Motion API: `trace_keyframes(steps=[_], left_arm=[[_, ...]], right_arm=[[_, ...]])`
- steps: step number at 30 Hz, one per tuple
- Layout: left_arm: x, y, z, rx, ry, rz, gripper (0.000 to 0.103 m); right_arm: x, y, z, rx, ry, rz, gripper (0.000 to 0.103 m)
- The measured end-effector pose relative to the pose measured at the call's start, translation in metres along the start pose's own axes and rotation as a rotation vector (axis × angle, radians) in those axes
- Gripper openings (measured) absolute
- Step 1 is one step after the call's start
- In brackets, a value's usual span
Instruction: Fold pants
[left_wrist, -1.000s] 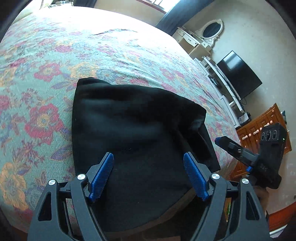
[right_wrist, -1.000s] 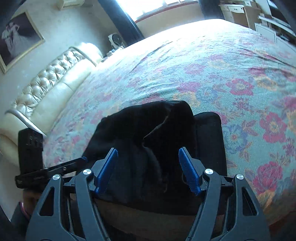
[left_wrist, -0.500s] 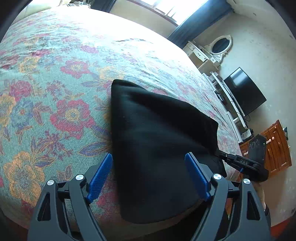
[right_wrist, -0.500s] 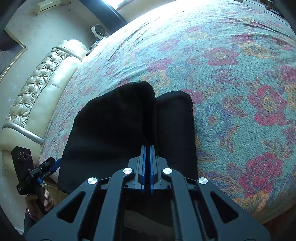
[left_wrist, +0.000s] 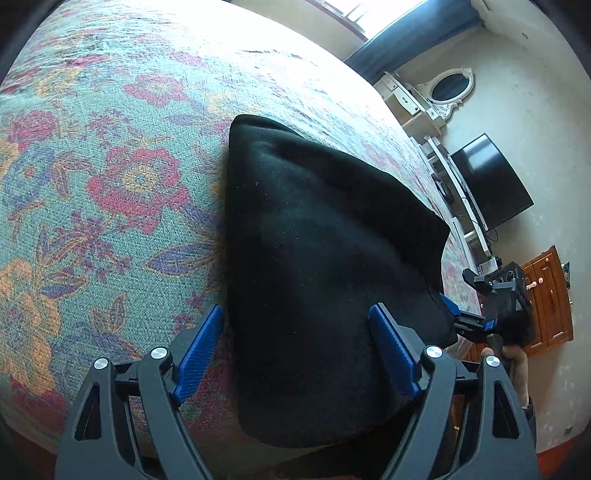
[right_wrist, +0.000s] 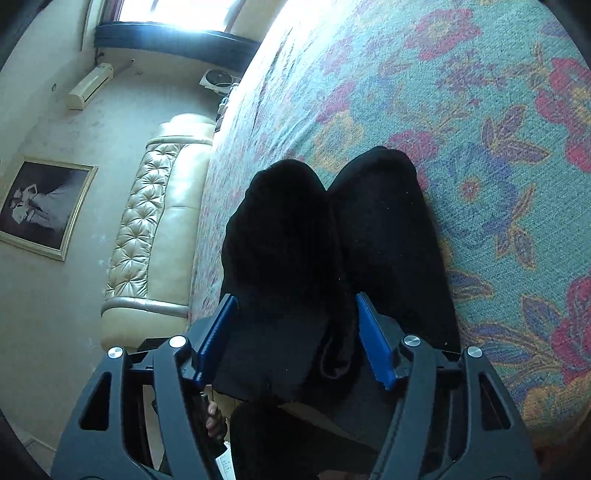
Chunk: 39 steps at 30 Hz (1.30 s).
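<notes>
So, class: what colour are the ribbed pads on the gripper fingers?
Blue pads on black fingers, clearest in the left wrist view.

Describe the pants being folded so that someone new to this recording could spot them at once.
A floral bedspread in teal, red and orange covers the big bed. Near its close edge lies the pants, a compact folded bundle right in front of both open grippers. It is the only plain black item on the patterned cover.

Black pants (right_wrist: 332, 258) between parted hand-held gripper (right_wrist: 295, 332)
</notes>
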<state>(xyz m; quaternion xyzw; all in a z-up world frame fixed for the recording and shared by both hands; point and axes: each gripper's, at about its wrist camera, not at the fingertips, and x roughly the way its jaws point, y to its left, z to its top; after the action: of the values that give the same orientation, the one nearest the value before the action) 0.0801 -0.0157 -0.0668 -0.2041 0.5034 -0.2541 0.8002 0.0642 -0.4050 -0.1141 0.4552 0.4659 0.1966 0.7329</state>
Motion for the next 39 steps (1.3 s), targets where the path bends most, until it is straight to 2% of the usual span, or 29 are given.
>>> trace_keyframes(steps=[3, 6, 8, 10, 14, 15, 19, 21, 24, 26, 28, 32, 34, 39], left_arm=[[0.001, 0.002, 0.002, -0.001, 0.000, -0.003, 0.079], [0.002, -0.001, 0.002, 0.013, -0.004, 0.005, 0.079], [0.001, -0.001, 0.002, 0.021, -0.005, 0.012, 0.080], [0.002, -0.002, 0.000, 0.021, -0.007, 0.016, 0.080], [0.006, 0.000, 0.001, 0.005, -0.005, 0.021, 0.084], [0.007, 0.000, 0.002, 0.002, -0.004, 0.020, 0.084], [0.010, 0.002, 0.002, -0.017, 0.005, 0.017, 0.085], [0.012, 0.005, 0.003, -0.037, 0.012, 0.009, 0.086], [0.014, 0.007, 0.002, -0.054, 0.016, 0.001, 0.086], [0.014, 0.006, 0.001, -0.050, 0.016, 0.003, 0.086], [0.014, 0.006, 0.000, -0.053, 0.017, 0.003, 0.086], [0.015, 0.006, -0.001, -0.049, 0.018, 0.005, 0.086], [0.015, 0.007, -0.001, -0.048, 0.019, 0.005, 0.086], [0.016, 0.000, -0.001, -0.037, 0.011, 0.019, 0.086]], right_arm=[[0.004, -0.002, 0.003, 0.003, 0.026, 0.034, 0.071], [0.005, 0.000, 0.006, -0.007, 0.041, 0.048, 0.071], [0.004, 0.002, 0.006, -0.031, 0.049, 0.023, 0.062], [0.004, 0.003, 0.004, -0.055, 0.059, -0.017, 0.046], [0.002, 0.005, -0.001, -0.067, 0.045, -0.014, 0.045], [0.002, 0.005, -0.001, -0.071, 0.045, -0.012, 0.048], [0.006, 0.011, -0.001, -0.094, 0.053, 0.021, 0.072], [0.009, 0.014, 0.000, -0.102, 0.064, 0.018, 0.077], [0.012, 0.019, 0.001, -0.121, 0.076, -0.003, 0.077], [0.013, 0.021, 0.001, -0.133, 0.080, -0.031, 0.069], [0.014, 0.019, 0.001, -0.138, 0.084, -0.062, 0.048], [0.016, 0.016, 0.001, -0.137, 0.097, -0.093, 0.029], [0.016, 0.014, 0.000, -0.130, 0.094, -0.092, 0.015], [0.007, 0.013, 0.000, -0.166, 0.079, -0.091, 0.008]])
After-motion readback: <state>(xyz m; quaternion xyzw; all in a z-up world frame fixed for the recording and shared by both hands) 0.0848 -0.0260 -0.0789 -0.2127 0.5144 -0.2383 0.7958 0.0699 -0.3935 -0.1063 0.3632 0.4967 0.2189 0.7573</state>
